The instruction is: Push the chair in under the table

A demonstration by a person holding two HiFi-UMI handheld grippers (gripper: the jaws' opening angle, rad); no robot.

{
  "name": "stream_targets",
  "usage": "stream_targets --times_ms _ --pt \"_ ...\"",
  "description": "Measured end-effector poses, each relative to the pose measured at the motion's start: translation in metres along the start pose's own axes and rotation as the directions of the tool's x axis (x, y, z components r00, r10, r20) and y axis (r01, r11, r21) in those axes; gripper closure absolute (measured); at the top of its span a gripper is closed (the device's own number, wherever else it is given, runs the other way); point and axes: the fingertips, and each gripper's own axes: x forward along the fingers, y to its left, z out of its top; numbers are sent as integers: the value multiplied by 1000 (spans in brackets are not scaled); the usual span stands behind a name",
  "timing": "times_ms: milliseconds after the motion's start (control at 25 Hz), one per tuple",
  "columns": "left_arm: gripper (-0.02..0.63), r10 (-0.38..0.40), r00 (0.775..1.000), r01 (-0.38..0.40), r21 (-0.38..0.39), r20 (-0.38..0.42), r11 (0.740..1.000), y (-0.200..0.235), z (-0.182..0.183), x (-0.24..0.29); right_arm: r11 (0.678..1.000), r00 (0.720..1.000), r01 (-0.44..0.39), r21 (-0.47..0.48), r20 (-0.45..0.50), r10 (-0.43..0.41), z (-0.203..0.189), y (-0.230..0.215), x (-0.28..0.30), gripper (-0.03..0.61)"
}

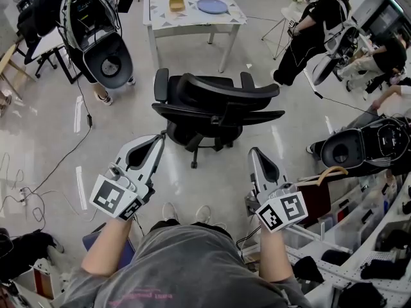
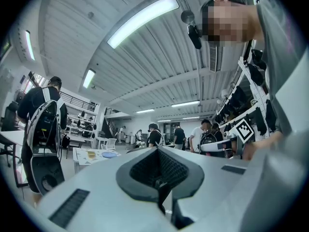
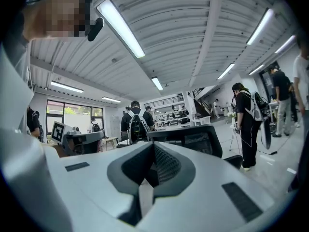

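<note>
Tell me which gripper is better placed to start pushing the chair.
Left, probably: the left gripper nearly reaches the chair, while the right gripper hangs farther back from it.

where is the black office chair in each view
head view: chair in the middle of the picture.
left gripper view: not clearly in it.
right gripper view: its backrest just above centre, slightly right.
shared landmark: table with a blue plate, top centre in the head view, low left in the left gripper view.
</note>
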Motion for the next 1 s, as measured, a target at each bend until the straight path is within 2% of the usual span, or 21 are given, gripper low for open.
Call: stream_targets --times_ms 440,1000 --pt "606 9 1000 -9 9 -10 1000 1 1 1 1000 1000 3 2 -6 -3 1 -2 1 574" --pt "554 1 1000 -1 4 -19 1000 -2 -2 2 1000 1000 8 1 -17 -8 0 -3 -1 571"
